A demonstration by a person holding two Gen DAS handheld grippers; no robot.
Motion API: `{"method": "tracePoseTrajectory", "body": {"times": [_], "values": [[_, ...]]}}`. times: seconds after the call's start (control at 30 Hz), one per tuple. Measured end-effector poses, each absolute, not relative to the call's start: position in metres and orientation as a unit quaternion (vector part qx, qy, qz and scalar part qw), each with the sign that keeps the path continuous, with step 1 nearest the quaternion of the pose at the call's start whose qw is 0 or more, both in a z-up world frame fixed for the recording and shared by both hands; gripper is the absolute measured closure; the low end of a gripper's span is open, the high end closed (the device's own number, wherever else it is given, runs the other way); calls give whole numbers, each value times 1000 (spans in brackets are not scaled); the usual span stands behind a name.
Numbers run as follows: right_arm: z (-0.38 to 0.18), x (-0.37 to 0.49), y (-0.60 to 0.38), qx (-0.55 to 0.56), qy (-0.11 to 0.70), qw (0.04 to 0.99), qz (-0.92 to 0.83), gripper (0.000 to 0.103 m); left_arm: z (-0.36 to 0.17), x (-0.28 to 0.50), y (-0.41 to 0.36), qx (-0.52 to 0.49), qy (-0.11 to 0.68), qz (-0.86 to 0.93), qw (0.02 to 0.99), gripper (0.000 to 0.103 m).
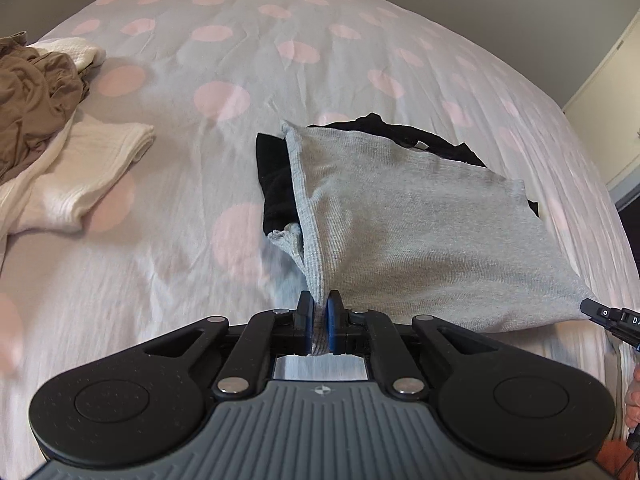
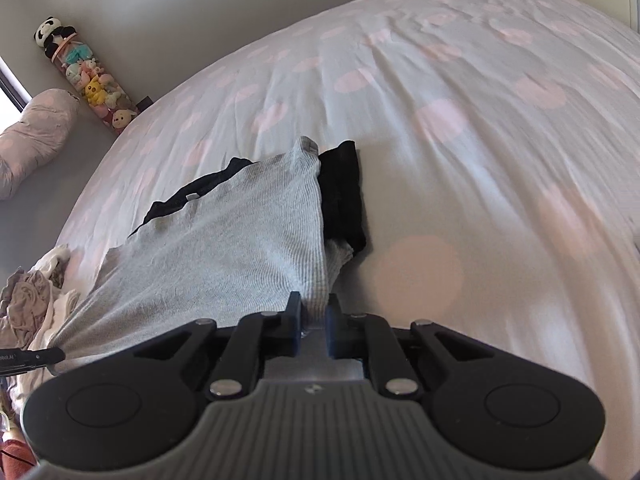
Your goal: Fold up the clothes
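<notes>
Left wrist view: your left gripper (image 1: pixel 319 310) pinches the grey garment (image 1: pixel 404 220) edge, jaws nearly closed. Your right gripper (image 2: pixel 314 312) likewise clamps its opposite corner.

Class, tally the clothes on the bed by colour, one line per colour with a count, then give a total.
Grey: 1, the grey garment, held by both grippers
Black: 1, the black garment under it
Brown: 1, the brown garment in the pile
White: at least 1, the white cloth; how many pieces cannot be told
Total: at least 4
</notes>
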State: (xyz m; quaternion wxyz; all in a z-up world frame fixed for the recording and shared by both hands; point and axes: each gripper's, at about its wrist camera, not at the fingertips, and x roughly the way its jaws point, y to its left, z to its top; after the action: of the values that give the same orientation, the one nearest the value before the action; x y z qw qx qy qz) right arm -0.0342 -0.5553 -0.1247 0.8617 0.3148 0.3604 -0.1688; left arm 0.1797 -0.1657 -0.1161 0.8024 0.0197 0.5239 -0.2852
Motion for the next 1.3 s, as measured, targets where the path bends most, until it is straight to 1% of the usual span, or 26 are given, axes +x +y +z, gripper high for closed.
{"method": "tracePoseTrajectory", "body": {"times": [0.33,0.43,0.63,0.83,0.93,0.97,1.0,1.03,1.07,1.1,1.17,1.23,1.27,1.3], "values": [[-115,-130,-512,344,382,843,-159,90,-111,104,-109,18,552,-295,780,98],[-115,-150,-497,332,391,844,-159,90,-114,85,-97,19,558,-294,776,98],[-123,-154,-475,279,410,852,-166,90,-131,71,-98,41,547,-285,786,98],[-137,-139,-459,206,436,859,-174,89,-162,69,-102,46,562,-269,781,97],[-139,-134,-454,187,443,859,-176,82,-170,67,-100,49,567,-261,780,91],[-138,-134,-454,184,445,858,-177,78,-170,66,-99,52,567,-260,780,89],[-138,-134,-455,184,445,858,-177,75,-169,66,-98,54,566,-261,780,86],[-137,-134,-455,186,444,858,-176,72,-168,65,-97,57,565,-262,780,83],[-136,-135,-456,191,443,859,-174,66,-167,65,-96,59,563,-263,781,80],[-135,-135,-457,197,440,859,-171,64,-164,66,-95,62,560,-264,783,79],[-132,-136,-461,209,433,861,-166,61,-157,69,-95,66,550,-262,791,72],[-128,-134,-467,217,424,863,-167,54,-151,75,-95,66,538,-258,800,70],[-127,-132,-472,221,419,864,-170,51,-149,79,-96,65,532,-256,804,66],[-125,-129,-478,225,413,865,-175,47,-147,83,-98,63,528,-254,808,64]]}}
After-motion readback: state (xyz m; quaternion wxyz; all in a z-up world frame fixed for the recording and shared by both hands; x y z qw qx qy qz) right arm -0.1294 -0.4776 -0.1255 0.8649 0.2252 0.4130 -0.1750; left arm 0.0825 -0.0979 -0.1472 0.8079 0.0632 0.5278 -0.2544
